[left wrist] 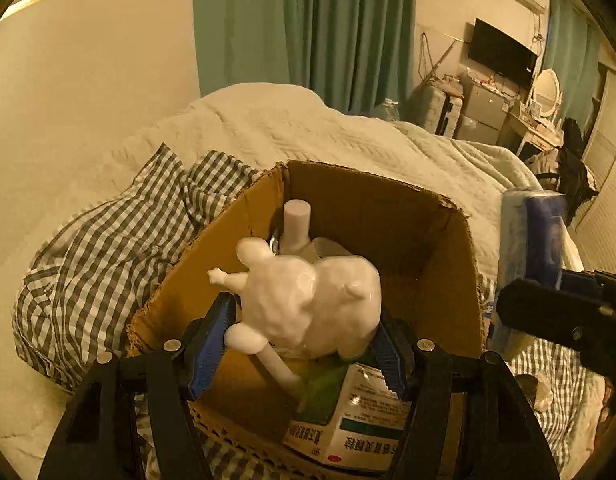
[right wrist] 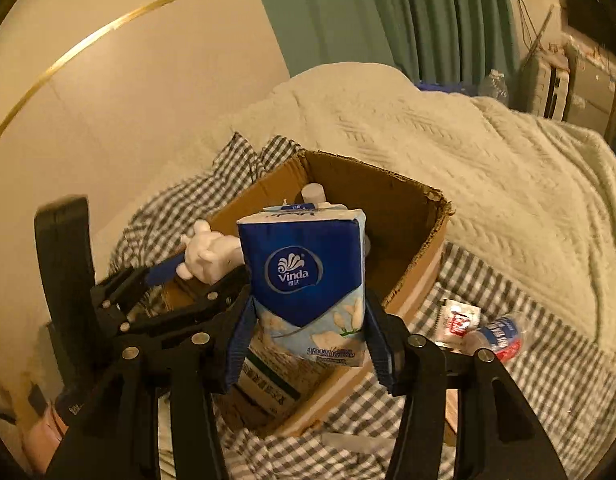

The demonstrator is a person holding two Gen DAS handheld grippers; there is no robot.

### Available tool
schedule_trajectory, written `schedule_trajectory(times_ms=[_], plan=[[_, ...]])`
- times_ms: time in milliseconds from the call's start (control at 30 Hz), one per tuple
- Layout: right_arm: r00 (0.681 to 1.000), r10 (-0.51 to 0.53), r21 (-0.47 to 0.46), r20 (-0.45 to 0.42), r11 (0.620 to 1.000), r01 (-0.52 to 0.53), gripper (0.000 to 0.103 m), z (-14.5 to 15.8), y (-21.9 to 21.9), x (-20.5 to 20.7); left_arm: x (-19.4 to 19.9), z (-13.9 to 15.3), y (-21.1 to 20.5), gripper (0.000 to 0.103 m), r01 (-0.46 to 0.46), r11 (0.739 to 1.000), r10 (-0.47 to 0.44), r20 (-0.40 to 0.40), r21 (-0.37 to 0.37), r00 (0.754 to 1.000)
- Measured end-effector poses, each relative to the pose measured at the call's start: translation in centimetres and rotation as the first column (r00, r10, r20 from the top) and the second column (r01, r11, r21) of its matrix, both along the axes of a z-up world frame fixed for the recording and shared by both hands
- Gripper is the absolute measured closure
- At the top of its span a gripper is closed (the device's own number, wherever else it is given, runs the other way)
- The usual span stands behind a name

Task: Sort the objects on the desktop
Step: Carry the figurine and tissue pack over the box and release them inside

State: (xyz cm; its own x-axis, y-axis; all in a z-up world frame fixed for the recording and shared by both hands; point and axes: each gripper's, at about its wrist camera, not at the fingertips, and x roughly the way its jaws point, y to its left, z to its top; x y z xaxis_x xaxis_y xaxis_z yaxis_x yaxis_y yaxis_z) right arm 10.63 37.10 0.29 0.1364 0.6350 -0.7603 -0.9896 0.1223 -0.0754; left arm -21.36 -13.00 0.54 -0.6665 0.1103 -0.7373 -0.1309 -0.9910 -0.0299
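Cardboard sets the target here: the open box (left wrist: 388, 216) sits on the checked cloth (left wrist: 88, 248) over the bed, and both claws hang at its near rim with their loads. From the left claw (left wrist: 304, 336) the box lies straight ahead and below, its opening already under the white toy figure (left wrist: 308, 300) that this claw carries. The figure's long axis runs roughly across the claw, with a thin white stalk pointing down toward the medicine carton (left wrist: 348, 420) lying in the near corner of the box. A white bottle (left wrist: 296, 220) stands upright toward the far left corner. The left claw's blue pads are clamped on the figure's two flanks, with no gap showing. The right claw (right wrist: 308, 340) is clamped on the lower half of a blue tissue pack (right wrist: 304, 272), which stands upright, long axis vertical, over the near right edge of the box, just beside the figure. By my reading the left claw is the nearer to dropping, since its load is already inside the rim's outline, and the tissue pack still needs a short carry forward. A red and white packet (right wrist: 460, 320) and a small plastic bottle (right wrist: 500, 336) lie on the cloth to the right of the box, not yet sorted.
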Motion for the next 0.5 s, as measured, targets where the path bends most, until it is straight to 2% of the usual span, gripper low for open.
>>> schedule_trajectory(times_ms=[33,67,100,300,500], plan=[[1.0,0.001,0.002,-0.012,1.0,-0.001,0.04,-0.3,0.5,0.2,0.1,0.0,0.1,0.025,-0.006,1.0,0.006,-0.001,-0.003,1.0],[1.0,0.001,0.01,-0.027,1.0,-0.001,0.03,-0.2,0.6,0.5,0.0,-0.1,0.0,0.018,-0.015,1.0,0.015,0.001,-0.007,1.0],[0.999,-0.006,0.018,-0.035,1.0,0.007,0.027,-0.1,0.6,0.6,-0.2,-0.2,0.0,0.006,-0.029,1.0,0.029,0.002,-0.012,1.0],[0.999,-0.015,0.043,-0.029,0.999,0.016,0.027,1.2,-0.1,0.9,0.5,0.3,0.1,0.004,-0.051,0.999,0.051,0.02,0.011,0.999],[0.998,-0.067,0.078,0.019,0.995,0.066,0.027,3.5,-4.4,2.5,3.7,2.5,3.1,0.004,0.062,0.997,-0.061,-0.021,0.041,0.998]])
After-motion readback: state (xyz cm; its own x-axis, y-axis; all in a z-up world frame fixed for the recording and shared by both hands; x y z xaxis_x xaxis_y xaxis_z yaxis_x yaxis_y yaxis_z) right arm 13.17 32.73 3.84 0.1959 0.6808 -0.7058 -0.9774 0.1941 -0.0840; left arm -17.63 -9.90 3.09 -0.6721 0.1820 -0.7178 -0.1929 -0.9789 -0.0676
